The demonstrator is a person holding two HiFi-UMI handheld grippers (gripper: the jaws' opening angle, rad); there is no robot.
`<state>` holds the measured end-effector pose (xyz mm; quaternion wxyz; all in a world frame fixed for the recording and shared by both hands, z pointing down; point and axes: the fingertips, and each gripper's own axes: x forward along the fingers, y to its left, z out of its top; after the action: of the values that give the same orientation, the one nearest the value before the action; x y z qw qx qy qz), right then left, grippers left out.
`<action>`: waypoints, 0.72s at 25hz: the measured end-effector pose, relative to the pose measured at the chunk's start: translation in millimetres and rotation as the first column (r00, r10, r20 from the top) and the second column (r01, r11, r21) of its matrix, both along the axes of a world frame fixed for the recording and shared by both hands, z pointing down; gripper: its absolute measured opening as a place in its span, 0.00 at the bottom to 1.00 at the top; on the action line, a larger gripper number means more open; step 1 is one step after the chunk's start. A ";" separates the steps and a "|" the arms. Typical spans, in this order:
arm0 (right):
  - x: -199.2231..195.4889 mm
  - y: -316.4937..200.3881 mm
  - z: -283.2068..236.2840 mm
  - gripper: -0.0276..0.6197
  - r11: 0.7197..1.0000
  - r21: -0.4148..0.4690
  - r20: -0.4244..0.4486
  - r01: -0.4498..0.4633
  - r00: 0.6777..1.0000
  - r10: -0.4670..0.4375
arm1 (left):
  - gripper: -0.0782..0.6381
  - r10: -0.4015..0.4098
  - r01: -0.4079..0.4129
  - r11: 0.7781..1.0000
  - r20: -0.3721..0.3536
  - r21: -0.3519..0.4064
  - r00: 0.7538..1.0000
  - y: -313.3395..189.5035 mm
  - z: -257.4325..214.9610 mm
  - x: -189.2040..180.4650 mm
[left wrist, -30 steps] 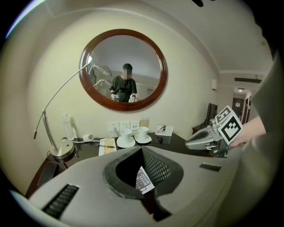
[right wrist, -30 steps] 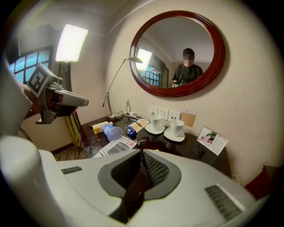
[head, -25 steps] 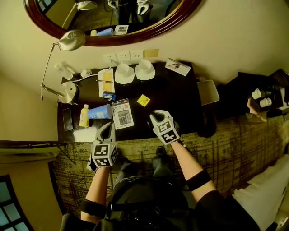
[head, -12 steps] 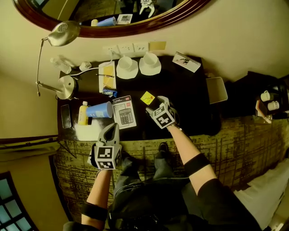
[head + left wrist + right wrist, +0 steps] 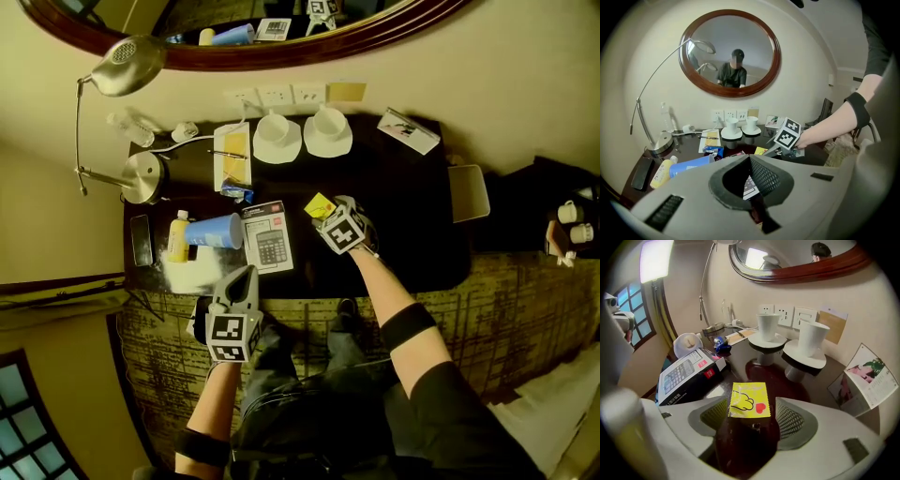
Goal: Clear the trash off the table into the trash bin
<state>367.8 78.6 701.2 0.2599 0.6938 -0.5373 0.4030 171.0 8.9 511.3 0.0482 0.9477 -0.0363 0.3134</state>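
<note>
— Where's the yellow packet (image 5: 749,399) relative to the right claw (image 5: 752,414)?

— It lies flat on the dark tabletop (image 5: 806,390), centred in the gap. The right claw is spread wide with nothing in it, one jaw on either side of the packet's near half; the far half pokes out past the tips.

— And the left claw (image 5: 750,161)?

— It hangs back at the near edge, tips pressed together on nothing, well apart from the packet.

— What could go wrong?

— The packet is thin and looks flush with a glossy surface. If the jaws close too high, I'd guess they meet above it and catch nothing. If they come in low and shove forward, it may skate toward the saucered cups (image 5: 813,341) instead of lifting.

— Anything beside it?

— The calculator box (image 5: 686,373) sits near the left jaw, so a sideways drift could nudge it.

— And the bin?

— A pale container (image 5: 469,192) stands off the tabletop's right end; probably that, though I can't be sure.
</note>
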 end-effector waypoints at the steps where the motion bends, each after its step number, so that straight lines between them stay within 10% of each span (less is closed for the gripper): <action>1: -0.8 -0.1 2.2 0.54 1.000 -0.006 0.010 0.005 1.000 -0.005 | 0.11 -0.001 0.001 1.000 0.004 -0.003 1.000 -0.1 1.2 -0.4; 7: -0.6 4.5 7.3 0.43 1.000 -0.019 0.030 -0.002 1.000 0.002 | 0.11 0.006 -0.006 1.000 0.000 -0.024 1.000 3.6 3.9 1.6; 10: 2.4 6.6 3.9 0.05 1.000 -0.020 0.025 -0.005 1.000 0.006 | 0.11 0.011 -0.011 1.000 0.002 -0.027 1.000 5.9 5.2 0.8; 18: 5.9 13.2 -1.4 0.05 1.000 -0.004 -0.011 -0.023 1.000 0.023 | 0.11 -0.002 0.002 1.000 0.005 -0.028 1.000 4.9 6.1 -3.6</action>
<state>373.7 91.8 699.9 0.2596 0.7016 -0.5271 0.4031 167.5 13.8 517.4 0.0620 0.9462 -0.0330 0.3160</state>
